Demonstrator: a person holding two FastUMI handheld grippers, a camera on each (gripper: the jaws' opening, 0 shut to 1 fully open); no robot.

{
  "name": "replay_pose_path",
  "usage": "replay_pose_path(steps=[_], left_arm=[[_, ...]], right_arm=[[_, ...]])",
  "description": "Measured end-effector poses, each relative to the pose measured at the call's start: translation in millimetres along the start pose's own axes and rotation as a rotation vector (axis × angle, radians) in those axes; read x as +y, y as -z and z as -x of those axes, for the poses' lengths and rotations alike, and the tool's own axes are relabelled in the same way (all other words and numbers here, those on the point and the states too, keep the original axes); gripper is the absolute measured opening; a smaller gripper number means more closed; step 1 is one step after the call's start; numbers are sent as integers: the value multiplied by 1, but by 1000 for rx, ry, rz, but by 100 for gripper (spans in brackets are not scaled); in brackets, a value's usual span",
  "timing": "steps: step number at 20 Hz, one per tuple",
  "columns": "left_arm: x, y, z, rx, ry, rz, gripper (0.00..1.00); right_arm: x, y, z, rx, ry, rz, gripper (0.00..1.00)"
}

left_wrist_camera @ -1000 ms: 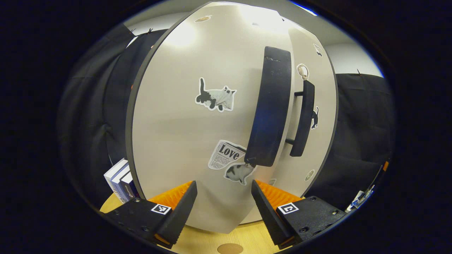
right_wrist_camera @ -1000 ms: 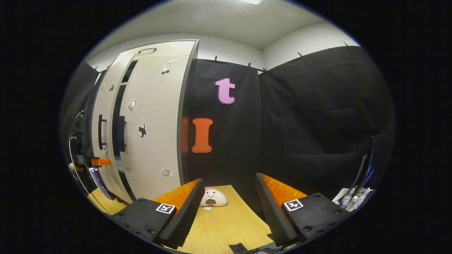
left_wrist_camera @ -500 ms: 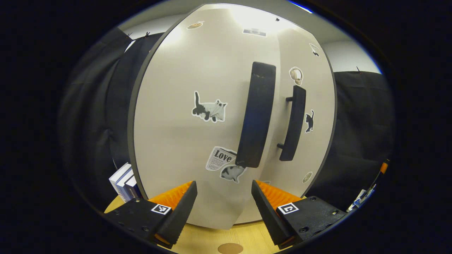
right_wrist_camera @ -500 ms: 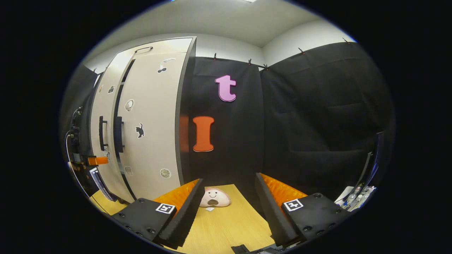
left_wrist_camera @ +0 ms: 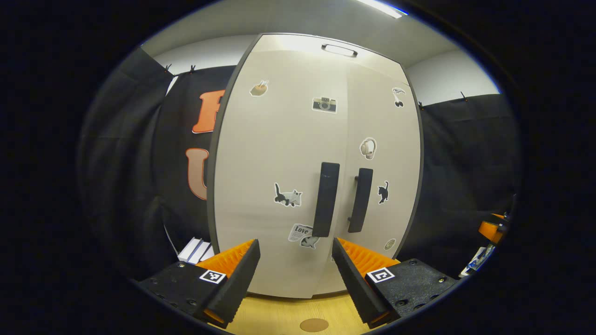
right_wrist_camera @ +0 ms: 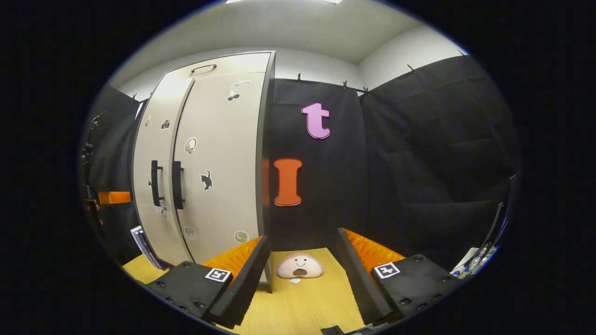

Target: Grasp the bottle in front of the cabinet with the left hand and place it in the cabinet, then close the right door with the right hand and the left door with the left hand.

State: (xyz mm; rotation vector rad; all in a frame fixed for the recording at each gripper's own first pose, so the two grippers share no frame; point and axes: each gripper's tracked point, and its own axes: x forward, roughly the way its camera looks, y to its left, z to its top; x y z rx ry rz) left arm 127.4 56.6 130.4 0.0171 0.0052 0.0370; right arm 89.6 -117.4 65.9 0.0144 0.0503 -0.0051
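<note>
Left gripper view: both doors of the cabinet (left_wrist_camera: 279,139) stand flush, the left door (left_wrist_camera: 279,186) and right door (left_wrist_camera: 382,163) meeting at their handles (left_wrist_camera: 326,199). The closing looks complete. The left gripper (left_wrist_camera: 294,272) is spread and empty, near the doors but apart from them.

Right gripper view: the cabinet lies far left, doors shut. The right gripper (right_wrist_camera: 300,274) is spread, empty, over the table (right_wrist_camera: 302,302) near a plush toy (right_wrist_camera: 300,266). The bottle is presumably inside; nothing appears left.
</note>
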Motion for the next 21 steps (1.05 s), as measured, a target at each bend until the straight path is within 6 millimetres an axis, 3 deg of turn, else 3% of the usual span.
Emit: replay_pose_path(steps=[4,7,12,21], left_arm=[[25,-24,42,-23,-50,46,95],[49,-35,60,-50,-91,9,95],[68,-35,70,-64,-120,12,94],[66,-43,68,-85,-103,-16,94]], right_arm=[[24,-4,0,-10,-33,0,95],[42,-7,2,-18,-50,5,95],[62,-9,15,-26,-64,4,95],[55,-11,26,-46,-39,-24,95]])
